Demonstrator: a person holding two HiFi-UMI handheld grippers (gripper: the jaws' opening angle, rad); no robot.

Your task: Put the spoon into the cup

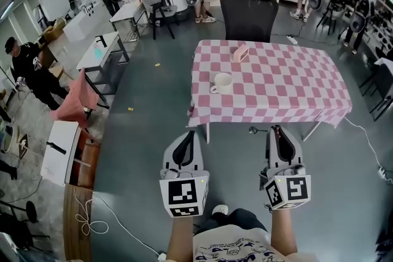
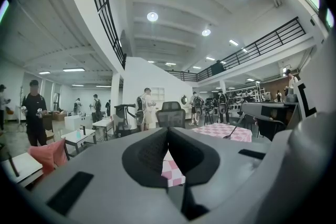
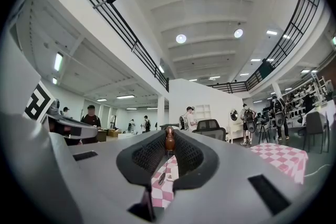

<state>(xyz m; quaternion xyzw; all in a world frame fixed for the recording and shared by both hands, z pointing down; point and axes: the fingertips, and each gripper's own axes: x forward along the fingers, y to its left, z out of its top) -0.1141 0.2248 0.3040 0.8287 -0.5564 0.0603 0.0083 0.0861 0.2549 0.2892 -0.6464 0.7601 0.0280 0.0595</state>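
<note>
1. My right hand-held gripper (image 3: 169, 132) has its jaws nearly together, clamped on the brown end of the spoon (image 3: 169, 141) right at the jaw tips.
2. My left hand-held gripper (image 2: 168, 130) is closed, its pads meeting at the tips with nothing between them. It touches nothing.
3. I hold both side by side in the air over the grey floor (image 1: 147, 113), short of the near edge of the tabletop (image 1: 295, 89).
4. The tabletop wears a pink and white checked cloth that hangs over its edges.
5. The white cup (image 1: 222, 82) stands upright on the cloth, in the left half of the tabletop, with its handle turned to my left.
6. A small pink box (image 1: 241, 53) sits farther back on the cloth, apart from the cup.
7. A black office chair (image 1: 249, 11) stands behind the far edge.
8. The room is a large open hall with ceiling lights and a railed upper level. White side tables (image 1: 98, 52) stand to my left, and several people stand around the edges.
9. The spoon's handle end is pinched in my right jaws and its thin metal shaft slants down from there, towards my left.
10. Its bowl is the low end, hanging in the air between my two hand-held grippers.
11. Its long axis runs crosswise to my right jaws, not along them.
12. The spoon is well apart from the cup.
</note>
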